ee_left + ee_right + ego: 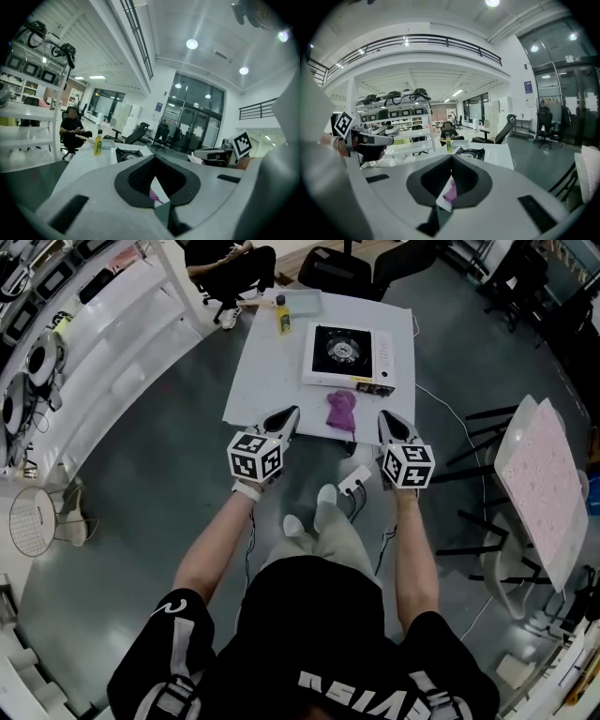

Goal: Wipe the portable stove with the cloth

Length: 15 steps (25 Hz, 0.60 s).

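Cloth (341,411) on table (267,381), btwn L/R jaws, untouched

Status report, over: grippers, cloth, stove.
Left gripper shut, empty; right gripper shut, empty. Crumpled purple cloth lies untouched on white table between them, before white-and-black portable stove. Nothing blocks the cloth.

The white square portable stove (382,357) has a glossy black top round a shiny metal burner (342,351). At its six o'clock the crumpled purple cloth (341,410) looks soft and matt. The white rectangular table (267,381) is smooth and matt; at the stove's ten o'clock a yellow plastic bottle (281,317) gleams. The grey floor (169,456) shows a dull sheen.
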Each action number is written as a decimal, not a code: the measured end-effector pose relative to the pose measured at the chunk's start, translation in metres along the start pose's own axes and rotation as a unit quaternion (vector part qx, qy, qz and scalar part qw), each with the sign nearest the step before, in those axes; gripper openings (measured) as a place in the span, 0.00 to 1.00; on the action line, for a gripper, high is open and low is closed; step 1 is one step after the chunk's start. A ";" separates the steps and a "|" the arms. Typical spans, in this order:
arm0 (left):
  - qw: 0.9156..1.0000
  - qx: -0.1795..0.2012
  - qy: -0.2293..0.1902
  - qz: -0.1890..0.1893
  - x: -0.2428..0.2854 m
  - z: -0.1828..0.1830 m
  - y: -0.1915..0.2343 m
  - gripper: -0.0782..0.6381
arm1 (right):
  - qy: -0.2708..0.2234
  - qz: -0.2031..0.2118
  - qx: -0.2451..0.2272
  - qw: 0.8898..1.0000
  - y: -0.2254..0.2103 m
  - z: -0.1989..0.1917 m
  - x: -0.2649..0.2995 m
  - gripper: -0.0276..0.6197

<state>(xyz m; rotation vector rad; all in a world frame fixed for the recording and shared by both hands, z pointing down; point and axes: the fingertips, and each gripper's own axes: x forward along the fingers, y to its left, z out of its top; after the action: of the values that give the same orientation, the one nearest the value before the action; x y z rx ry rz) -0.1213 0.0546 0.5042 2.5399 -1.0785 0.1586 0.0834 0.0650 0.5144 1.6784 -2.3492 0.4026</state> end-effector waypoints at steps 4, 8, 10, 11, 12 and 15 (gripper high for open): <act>1.000 -0.002 0.002 0.001 0.006 0.001 0.006 0.12 | -0.001 0.005 0.002 1.000 -0.003 0.003 0.015 0.06; 1.000 -0.005 0.006 0.002 0.014 0.001 0.014 0.12 | 0.001 0.013 -0.003 1.000 -0.002 0.009 0.033 0.06; 1.000 -0.006 0.008 0.003 0.019 0.002 0.019 0.12 | 0.003 0.018 -0.005 1.000 -0.003 0.011 0.041 0.06; 1.000 -0.007 0.008 0.004 0.022 0.002 0.020 0.12 | 0.005 0.019 -0.005 1.000 -0.004 0.010 0.045 0.06; 1.000 -0.008 0.009 0.005 0.025 0.001 0.022 0.12 | 0.007 0.020 -0.005 1.000 -0.005 0.009 0.048 0.06; 1.000 -0.013 0.012 0.007 0.032 -0.003 0.027 0.12 | 0.017 0.026 -0.007 1.000 -0.007 0.000 0.060 0.06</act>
<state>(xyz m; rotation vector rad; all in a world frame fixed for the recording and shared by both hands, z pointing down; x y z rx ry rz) -0.1182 0.0166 0.5228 2.5020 -1.0823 0.1766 0.0703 0.0097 0.5349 1.5958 -2.3692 0.4207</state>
